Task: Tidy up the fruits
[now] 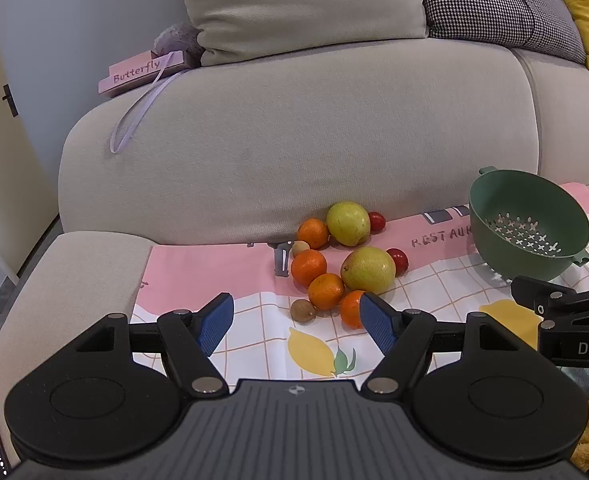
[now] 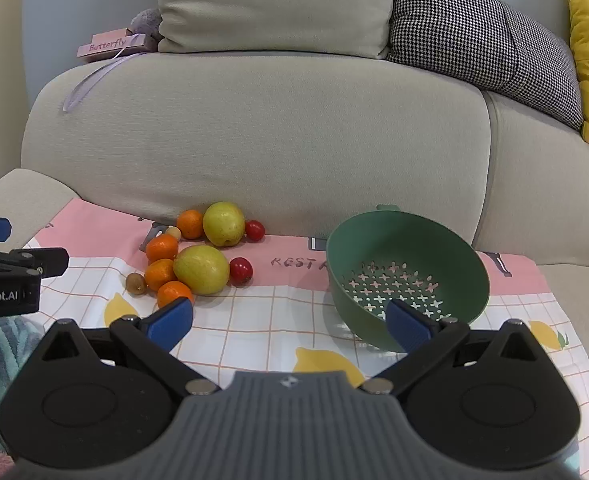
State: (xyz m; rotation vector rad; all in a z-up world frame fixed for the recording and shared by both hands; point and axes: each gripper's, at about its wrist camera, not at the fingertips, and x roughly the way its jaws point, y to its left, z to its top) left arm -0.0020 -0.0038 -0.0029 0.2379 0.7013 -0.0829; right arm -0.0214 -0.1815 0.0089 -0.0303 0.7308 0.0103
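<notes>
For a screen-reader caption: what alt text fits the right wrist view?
An open claw hovers over a patterned cloth on a sofa, an empty green colander ahead right, and a fruit pile ahead left.

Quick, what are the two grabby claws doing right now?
Left gripper: open, holding nothing, facing the orange tangerines.
Right gripper: open, holding nothing, near the green plastic colander.

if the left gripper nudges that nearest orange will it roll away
Probably: the nearest orange is round and sits loose on the flat cloth. Neighbours touching its far side may block it, or scatter instead. The open left gripper looks wide enough to straddle it.
</notes>
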